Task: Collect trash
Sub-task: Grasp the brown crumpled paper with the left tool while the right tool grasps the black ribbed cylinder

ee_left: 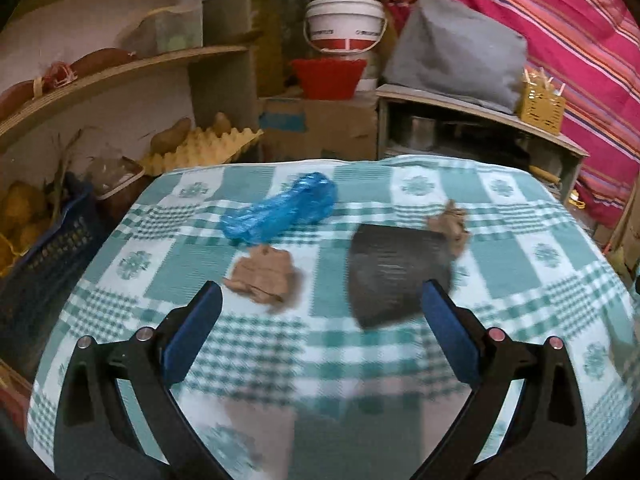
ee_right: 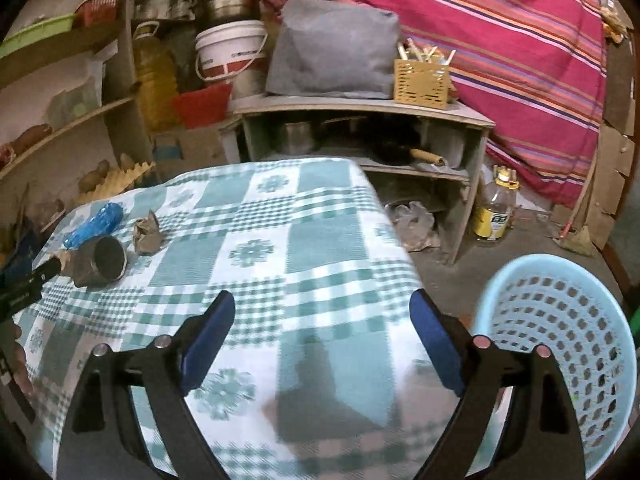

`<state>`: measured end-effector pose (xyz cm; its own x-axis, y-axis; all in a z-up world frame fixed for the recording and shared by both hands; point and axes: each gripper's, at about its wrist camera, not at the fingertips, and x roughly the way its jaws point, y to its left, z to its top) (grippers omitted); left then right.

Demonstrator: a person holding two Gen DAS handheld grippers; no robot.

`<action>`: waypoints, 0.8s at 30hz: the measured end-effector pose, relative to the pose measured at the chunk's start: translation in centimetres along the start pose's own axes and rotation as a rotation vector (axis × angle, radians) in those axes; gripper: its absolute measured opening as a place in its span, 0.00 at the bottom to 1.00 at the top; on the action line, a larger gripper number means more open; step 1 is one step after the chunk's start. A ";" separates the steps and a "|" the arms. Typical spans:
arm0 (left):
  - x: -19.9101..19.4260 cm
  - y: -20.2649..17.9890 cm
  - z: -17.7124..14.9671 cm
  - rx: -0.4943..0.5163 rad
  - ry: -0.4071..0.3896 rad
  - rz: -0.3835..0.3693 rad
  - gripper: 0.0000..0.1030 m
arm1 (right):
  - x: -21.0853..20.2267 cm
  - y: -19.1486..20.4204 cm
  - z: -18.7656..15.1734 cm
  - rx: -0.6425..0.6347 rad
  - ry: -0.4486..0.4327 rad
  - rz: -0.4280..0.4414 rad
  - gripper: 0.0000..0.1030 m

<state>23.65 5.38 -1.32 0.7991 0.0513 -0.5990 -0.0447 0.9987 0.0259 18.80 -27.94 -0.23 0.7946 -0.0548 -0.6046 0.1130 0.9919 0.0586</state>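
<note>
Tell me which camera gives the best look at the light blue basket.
The right wrist view. The light blue basket fills its lower right corner, beside the table, its perforated inside facing the camera. The left wrist view shows none of it.

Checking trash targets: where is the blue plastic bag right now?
In the left wrist view the blue plastic bag lies on the checked tablecloth, far left of centre, just behind a crumpled brown paper.

Both views are dimly lit with a warm cast. Motion blur is seen across the checked cloth near the lens. Edges are bent and darkened by fisheye distortion.
</note>
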 end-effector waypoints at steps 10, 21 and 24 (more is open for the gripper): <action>5.2 4.2 1.1 -0.040 0.128 -0.016 0.79 | 2.0 4.5 0.3 -0.022 0.030 0.056 0.89; 5.5 5.9 1.1 -0.025 0.134 -0.058 0.50 | 1.8 10.4 0.3 -0.099 -0.003 -0.008 0.92; 4.0 7.1 1.1 -0.015 0.105 -0.046 0.50 | 1.5 12.6 0.4 -0.092 -0.004 0.023 0.92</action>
<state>27.19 12.73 -2.70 0.7334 0.0040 -0.6798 -0.0195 0.9997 -0.0151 21.66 -15.59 -0.06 0.7989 -0.0319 -0.6007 0.0393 0.9992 -0.0008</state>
